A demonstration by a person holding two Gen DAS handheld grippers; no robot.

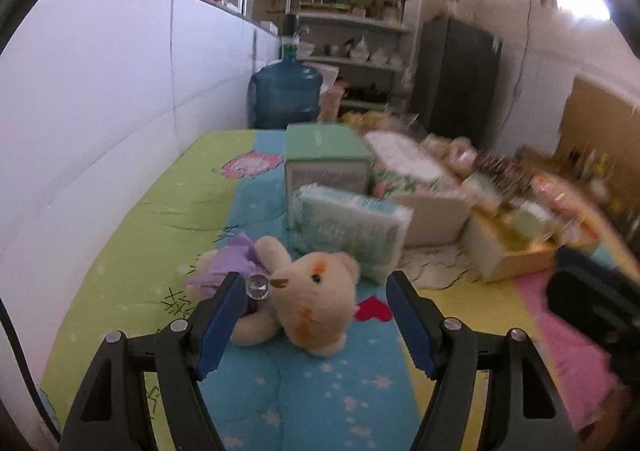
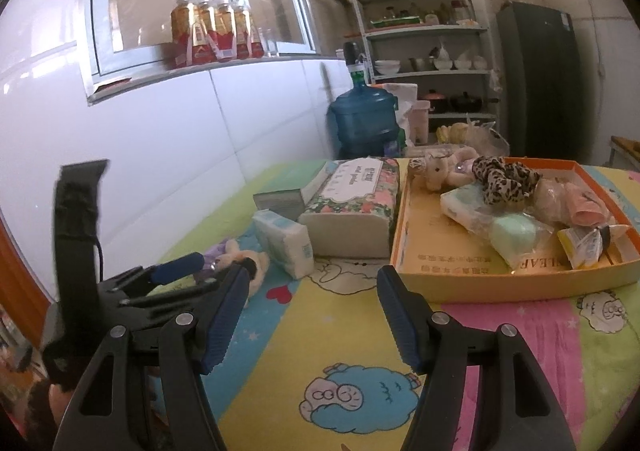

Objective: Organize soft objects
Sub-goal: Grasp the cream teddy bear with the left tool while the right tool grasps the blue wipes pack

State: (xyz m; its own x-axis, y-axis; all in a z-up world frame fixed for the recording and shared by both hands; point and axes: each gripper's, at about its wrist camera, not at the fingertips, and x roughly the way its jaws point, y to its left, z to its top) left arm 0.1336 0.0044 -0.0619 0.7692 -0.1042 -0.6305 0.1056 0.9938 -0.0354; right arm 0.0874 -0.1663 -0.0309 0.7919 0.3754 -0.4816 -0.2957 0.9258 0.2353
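Observation:
A cream teddy bear in a purple dress lies on the colourful quilt, its head between the open blue fingers of my left gripper. The bear is partly hidden behind the left gripper in the right wrist view. A soft tissue pack lies just behind the bear, and shows in the right wrist view. My right gripper is open and empty above the quilt, in front of an orange tray that holds several soft items, among them a leopard-print cloth and a small plush doll.
A green box and a floral tissue box stand behind the tissue pack. A blue water jug, shelves and a dark fridge stand beyond the quilt. A white tiled wall runs along the left.

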